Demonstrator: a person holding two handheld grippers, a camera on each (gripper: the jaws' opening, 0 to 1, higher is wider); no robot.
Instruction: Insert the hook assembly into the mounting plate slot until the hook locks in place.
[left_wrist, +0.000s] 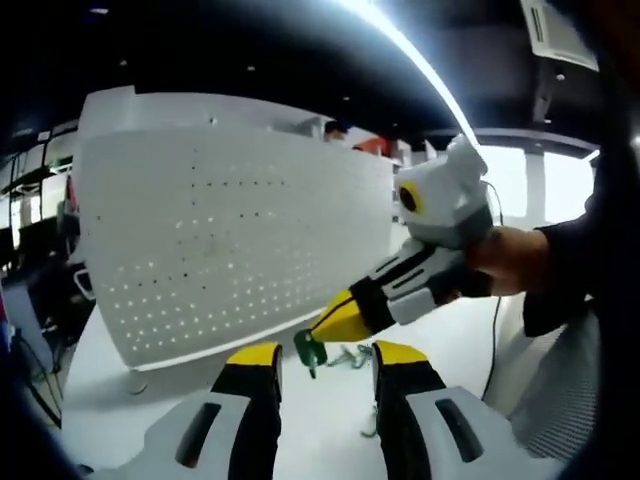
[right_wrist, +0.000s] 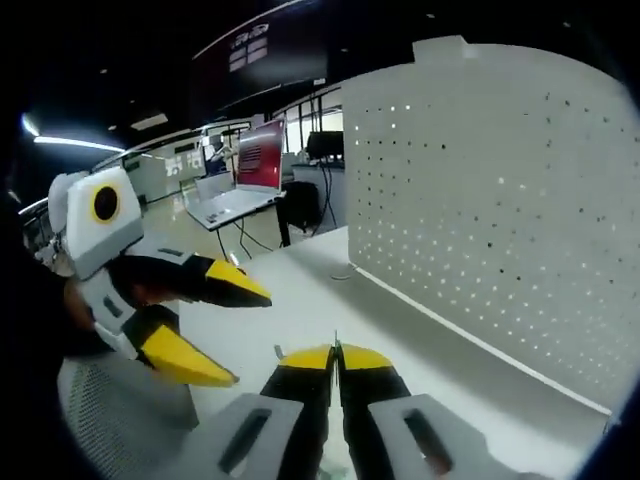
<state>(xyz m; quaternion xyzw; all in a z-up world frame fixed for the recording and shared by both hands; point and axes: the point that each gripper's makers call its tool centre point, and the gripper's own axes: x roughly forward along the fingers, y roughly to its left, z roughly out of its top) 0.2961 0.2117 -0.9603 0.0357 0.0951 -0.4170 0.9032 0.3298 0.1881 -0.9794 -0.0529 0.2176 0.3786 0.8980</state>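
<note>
Right gripper (left_wrist: 312, 345) pinches a green hook (left_wrist: 308, 352); left gripper (left_wrist: 325, 375) gapes empty. Best aim it squarely at the white pegboard's (left_wrist: 230, 240) holes.

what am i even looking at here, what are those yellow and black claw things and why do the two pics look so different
Nothing here is a robot arm: a person holds a pair of hand-held tongs in each hand, and a fisheye camera rides on each pair, so the two pictures show one scene from two hands.

In the left gripper view, the left tongs rise from the bottom, jaws apart and empty. The right tongs come in from the right, held by a hand, pinching a small green hook.

In the right gripper view, the right tongs are closed, with a thin tip of something between the jaws. The open left tongs show at left.

The big white panel with rows of holes is the mounting plate, standing upright on a white table. A few small parts lie on the table; they are too small to identify.
</note>
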